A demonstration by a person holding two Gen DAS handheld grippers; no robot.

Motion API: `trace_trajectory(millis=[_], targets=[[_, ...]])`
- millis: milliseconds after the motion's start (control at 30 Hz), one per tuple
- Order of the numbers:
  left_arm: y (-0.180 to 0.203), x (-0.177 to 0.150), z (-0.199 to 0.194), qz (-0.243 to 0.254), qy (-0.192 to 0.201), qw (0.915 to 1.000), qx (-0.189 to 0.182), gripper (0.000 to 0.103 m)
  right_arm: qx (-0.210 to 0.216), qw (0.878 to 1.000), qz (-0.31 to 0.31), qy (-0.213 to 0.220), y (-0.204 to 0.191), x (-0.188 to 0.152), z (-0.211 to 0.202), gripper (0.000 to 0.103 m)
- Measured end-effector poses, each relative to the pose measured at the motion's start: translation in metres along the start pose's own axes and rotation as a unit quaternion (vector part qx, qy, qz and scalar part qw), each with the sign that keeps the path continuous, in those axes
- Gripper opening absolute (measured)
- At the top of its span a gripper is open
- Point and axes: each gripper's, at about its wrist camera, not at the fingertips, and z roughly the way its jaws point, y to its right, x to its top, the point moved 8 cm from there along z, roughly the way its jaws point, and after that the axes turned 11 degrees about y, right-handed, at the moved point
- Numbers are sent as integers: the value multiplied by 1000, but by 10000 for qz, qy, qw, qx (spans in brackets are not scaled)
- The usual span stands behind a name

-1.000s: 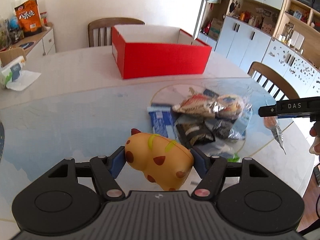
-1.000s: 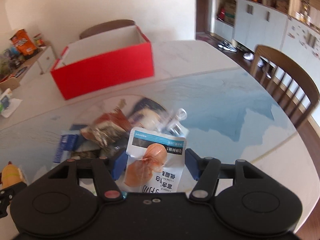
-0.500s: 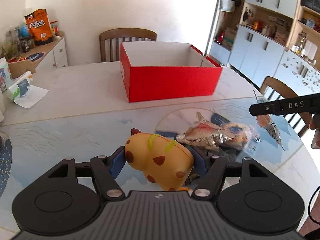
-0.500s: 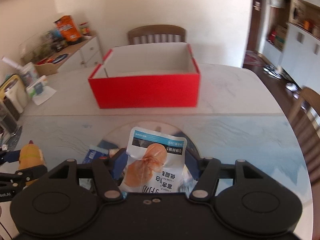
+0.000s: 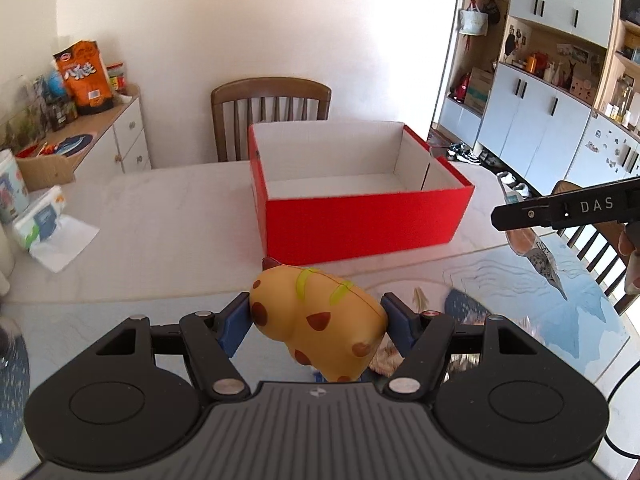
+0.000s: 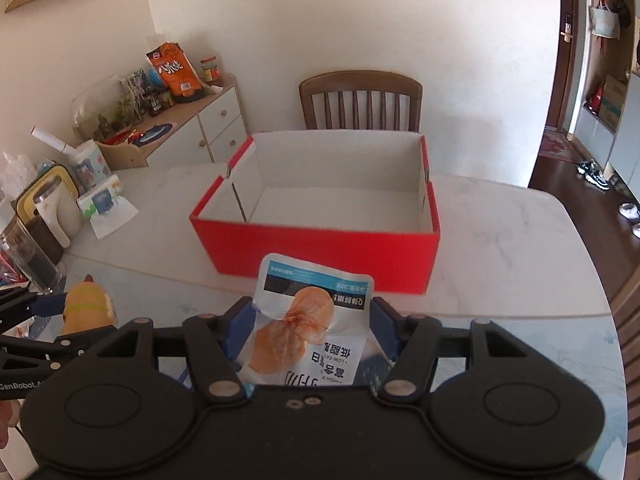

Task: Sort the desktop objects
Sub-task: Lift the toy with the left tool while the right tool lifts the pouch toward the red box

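My left gripper (image 5: pixel 316 312) is shut on a yellow squishy toy (image 5: pixel 320 320) with brown spots, held above the table short of the red box (image 5: pixel 360 216). The right gripper (image 6: pixel 310 320) is shut on a white snack pouch (image 6: pixel 308 320) with a blue band, just in front of the same red box (image 6: pixel 320 252), whose white inside looks bare. In the left wrist view the right gripper's black finger (image 5: pixel 560 210) reaches in from the right with the pouch (image 5: pixel 536 252) hanging under it. The toy (image 6: pixel 86 304) and left gripper show at the right wrist view's left edge.
A wooden chair (image 6: pixel 360 100) stands behind the box. A tissue pack (image 5: pixel 40 220) lies on the table at left, with jars and a cup (image 6: pixel 28 256) beside it. More snack packets (image 5: pixel 416 304) peek out behind the toy. A sideboard (image 5: pixel 100 144) is at left, cabinets (image 5: pixel 540 120) at right.
Both grippers have risen and advanced toward the red box, which now looms larger with its inside visible. The heap of packets has slid below and behind the grippers. Both grips are unchanged.
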Motion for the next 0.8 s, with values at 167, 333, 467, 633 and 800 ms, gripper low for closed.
trace_trajectory(millis=[167, 333, 467, 633, 800], targets=[[4, 21, 22, 141, -18, 9999, -75, 69, -11, 10000, -1, 77, 7, 15, 12, 62], [8, 54, 47, 352, 132, 9991, -189, 69, -23, 9998, -46, 186, 14, 35, 26, 62], [11, 79, 67, 542, 267, 9979, -242, 69, -37, 9998, -57, 186, 21, 49, 43, 62], [9, 99, 95, 671, 237, 9969, -344, 69, -72, 9998, -108, 179, 25, 66, 69, 62], [3, 105, 124, 776, 83, 9959, -463, 69, -76, 9997, -189, 131, 31, 77, 94, 62]])
